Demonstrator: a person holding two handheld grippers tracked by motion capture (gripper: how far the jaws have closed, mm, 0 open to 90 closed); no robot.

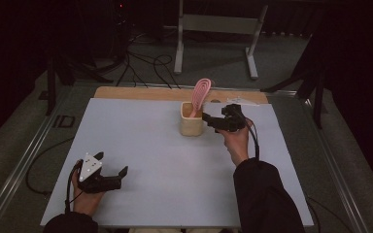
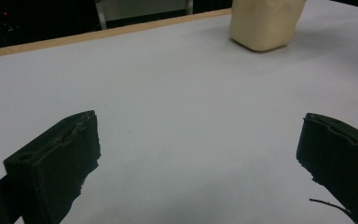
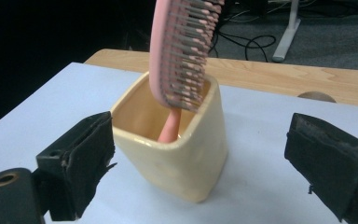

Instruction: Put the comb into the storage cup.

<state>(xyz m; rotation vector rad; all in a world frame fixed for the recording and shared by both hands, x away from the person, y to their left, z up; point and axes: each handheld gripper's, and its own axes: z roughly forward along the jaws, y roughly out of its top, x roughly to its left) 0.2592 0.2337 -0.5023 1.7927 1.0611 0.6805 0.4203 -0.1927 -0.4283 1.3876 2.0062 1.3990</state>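
Right tool [image 1: 208,120] held up at the far middle of the white rectangular worktop [image 1: 175,160], just beside the right wall of a pale yellow, square-sided ceramic cup [image 1: 191,119]; jaws spread wide in the right gripper view, 1 on each side of the cup [image 3: 177,149], gripping nothing, contact with the cup not clear. Standing in that cup, a pink plastic hairbrush [image 1: 200,94], handle down inside, bristled head up and leaning toward the right in the high view; in the right gripper view the brush head [image 3: 182,46] hanging over the cup's opening with grey-tipped bristles facing the camera. Cup upright on the worktop, near the bare wooden strip [image 1: 141,93] along the far edge. Left tool [image 1: 114,175] low at the near left corner of the worktop, well apart from cup and brush, grey three-cornered plate on top; jaws wide apart in the left gripper view, empty, bare white surface between them and the cup [image 2: 265,23] far off at the upper right. Dark sleeve [image 1: 264,199] on the right forearm, reaching in from the near edge. Beyond the worktop, black cables [image 1: 145,68] on a grey floor and the white legs of a stand [image 1: 213,39].
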